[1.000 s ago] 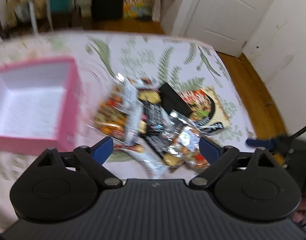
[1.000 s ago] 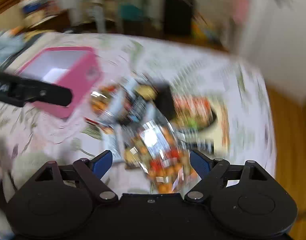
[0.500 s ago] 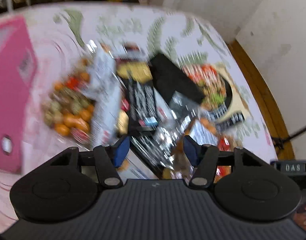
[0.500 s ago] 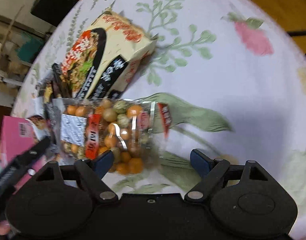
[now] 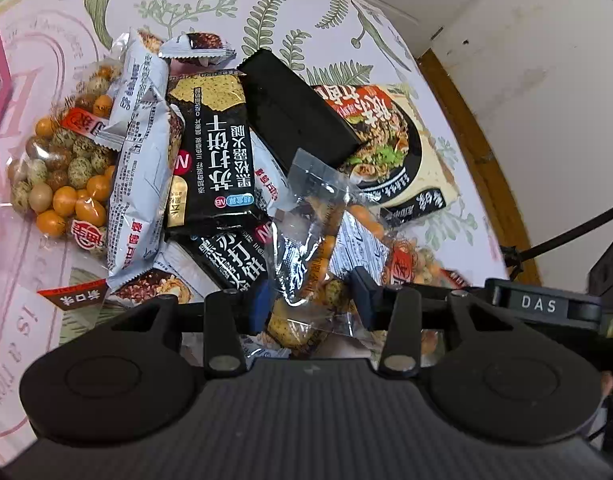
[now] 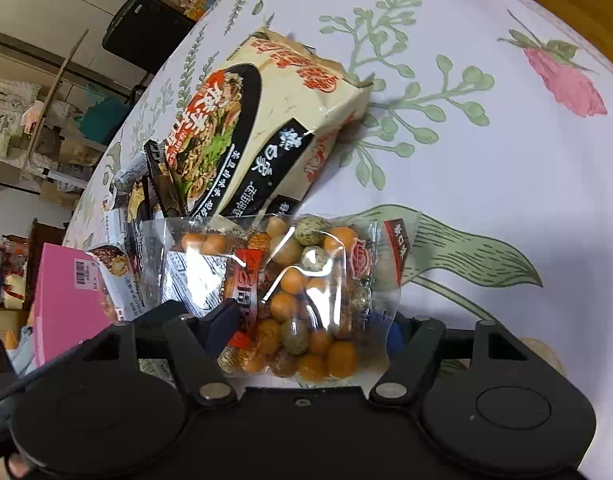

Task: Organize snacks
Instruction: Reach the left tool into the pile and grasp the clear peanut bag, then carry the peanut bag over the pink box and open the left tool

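A pile of snack packets lies on a flowered tablecloth (image 6: 486,160). My left gripper (image 5: 308,302) is closed on a clear bag of coated nuts (image 5: 314,248) at the pile's near edge. My right gripper (image 6: 306,326) has its jaws on both sides of another clear bag of orange and green coated nuts (image 6: 306,288) and pinches its near end. Black cracker packets (image 5: 218,148), silver packets (image 5: 142,152), a black box (image 5: 294,112) and a cream noodle pack (image 6: 274,120) lie in the pile. The pink box (image 6: 66,304) stands at the left.
A third bag of coated nuts (image 5: 62,172) lies at the pile's left. The table's right edge drops to a wooden floor (image 5: 486,160). A black suitcase (image 6: 142,36) and cluttered shelves (image 6: 34,112) stand beyond the table. The right gripper's body (image 5: 542,304) shows beside my left one.
Both grippers dropped down to the pile and narrowed. The left one closed on a clear nut bag; the right one closed around the other nut bag.
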